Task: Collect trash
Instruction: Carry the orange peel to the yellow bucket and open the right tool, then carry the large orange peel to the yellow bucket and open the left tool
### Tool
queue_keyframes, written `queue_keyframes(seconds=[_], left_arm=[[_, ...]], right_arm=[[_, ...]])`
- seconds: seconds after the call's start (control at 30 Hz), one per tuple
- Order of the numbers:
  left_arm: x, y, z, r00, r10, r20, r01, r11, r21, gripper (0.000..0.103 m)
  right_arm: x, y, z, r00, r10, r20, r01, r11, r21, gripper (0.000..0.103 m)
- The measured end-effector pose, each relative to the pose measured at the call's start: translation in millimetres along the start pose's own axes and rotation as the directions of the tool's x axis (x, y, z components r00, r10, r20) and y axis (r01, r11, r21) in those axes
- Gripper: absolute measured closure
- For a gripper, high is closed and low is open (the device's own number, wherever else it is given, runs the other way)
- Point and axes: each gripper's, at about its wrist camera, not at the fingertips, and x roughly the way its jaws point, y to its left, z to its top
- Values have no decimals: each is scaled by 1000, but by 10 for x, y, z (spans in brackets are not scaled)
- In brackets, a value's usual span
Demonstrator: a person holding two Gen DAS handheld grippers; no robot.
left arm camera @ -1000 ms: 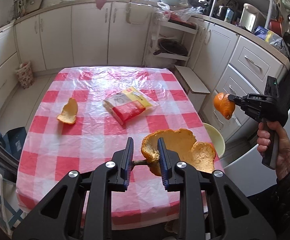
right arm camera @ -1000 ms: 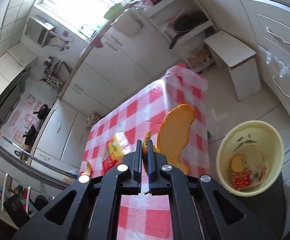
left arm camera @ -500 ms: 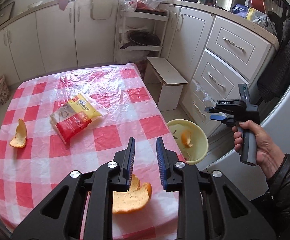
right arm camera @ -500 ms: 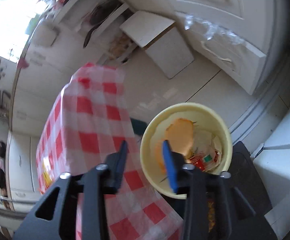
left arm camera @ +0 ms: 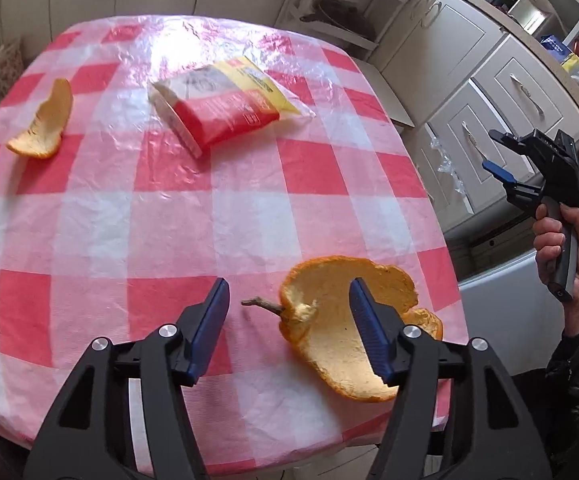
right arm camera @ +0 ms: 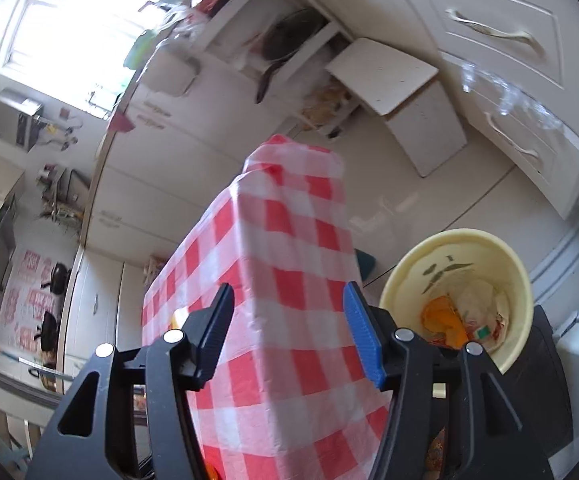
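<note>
Hidden and cut-off parts

The large orange peel [left arm camera: 331,334] is partly hidden behind the left gripper's [left arm camera: 287,330] right finger; trash in the yellow bin [right arm camera: 519,280] is too jumbled to identify.

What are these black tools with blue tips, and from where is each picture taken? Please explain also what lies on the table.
No robot here: a person holds a two-finger gripper in each hand, each carrying a camera that looks along its fingers. The left gripper has just been opening above a large curled orange peel on the red-and-white checked tablecloth; it holds nothing. Farther away lie a small orange peel and a red-and-yellow snack packet. The right gripper, also just opened and empty, sees the pale yellow bin with trash inside.
</note>
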Motion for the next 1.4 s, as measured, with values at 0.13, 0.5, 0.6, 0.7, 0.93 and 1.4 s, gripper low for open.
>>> queue_keyframes(seconds=[0.13, 0.5, 0.6, 0.7, 0.93, 1.4], left_arm=[[79, -120, -55, 1000, 17, 24, -17, 1000, 0, 45], [-68, -408, -4, 996, 27, 83, -29, 999, 28, 78], [-153, -482, 83, 995, -5, 96, 2, 1000, 27, 78], [-231, -662, 229, 992, -31, 122, 25, 998, 50, 78], [-23, -1435, 667, 983, -64, 174, 41, 990, 133, 78], [1536, -2600, 1060, 995, 79, 54, -89, 975, 202, 59]], right_arm=[[47, 73, -42, 1000, 0, -13, -1, 1000, -15, 47], [70, 89, -58, 1000, 8, -13, -8, 1000, -17, 47], [29, 76, -44, 1000, 24, -3, -24, 1000, -2, 47], [-107, 80, -1, 999, 31, 40, -31, 1000, 4, 47], [-549, 236, 93, 984, 18, 180, -9, 999, -54, 47], [-905, 117, 352, 944, -28, 330, 45, 998, -45, 45]])
